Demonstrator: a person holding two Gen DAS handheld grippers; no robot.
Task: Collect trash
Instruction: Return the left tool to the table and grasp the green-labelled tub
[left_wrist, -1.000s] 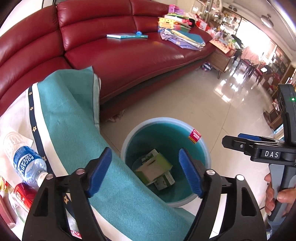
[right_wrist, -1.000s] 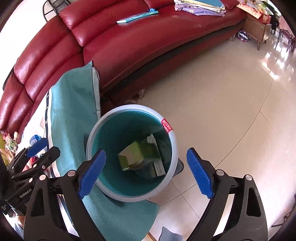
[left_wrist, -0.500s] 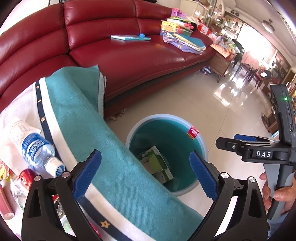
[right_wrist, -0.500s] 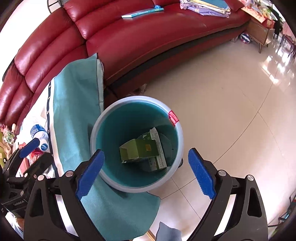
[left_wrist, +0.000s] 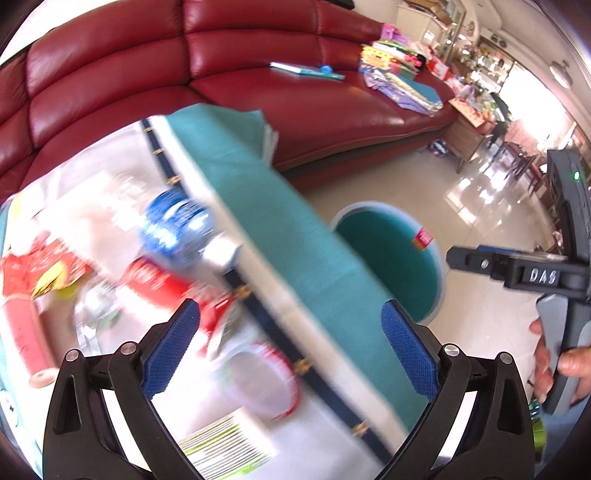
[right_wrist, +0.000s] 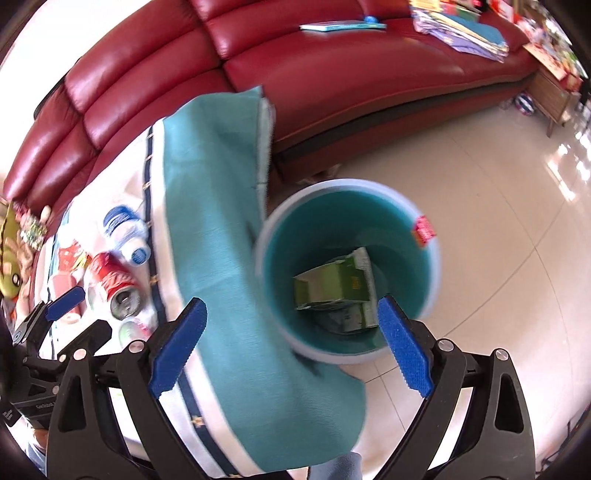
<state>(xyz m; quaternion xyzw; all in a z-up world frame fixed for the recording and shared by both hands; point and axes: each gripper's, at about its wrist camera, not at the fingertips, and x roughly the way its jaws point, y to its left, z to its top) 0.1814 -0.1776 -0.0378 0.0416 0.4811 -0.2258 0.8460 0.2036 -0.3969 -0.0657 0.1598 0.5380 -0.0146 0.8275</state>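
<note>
A teal bin (right_wrist: 424, 295) stands on the floor beside the table, with green cartons (right_wrist: 332, 284) inside; its rim also shows in the left wrist view (left_wrist: 436, 258). On the table lie a water bottle (left_wrist: 173, 225), a red can (left_wrist: 155, 280) and other wrappers, blurred. In the right wrist view the bottle (right_wrist: 125, 232) and can (right_wrist: 114, 284) are sharper. My left gripper (left_wrist: 291, 350) is open and empty above the table edge. My right gripper (right_wrist: 291, 354) is open and empty above the bin's near rim.
A white and teal tablecloth (right_wrist: 214, 221) hangs over the table edge next to the bin. A red leather sofa (right_wrist: 332, 74) with books and clothes stands behind. Tiled floor (right_wrist: 498, 184) spreads to the right. A red tube (left_wrist: 22, 339) lies at the table's left.
My left gripper has swung left from over the bin to over the table's trash. My right gripper has shifted left a little, staying over the bin.
</note>
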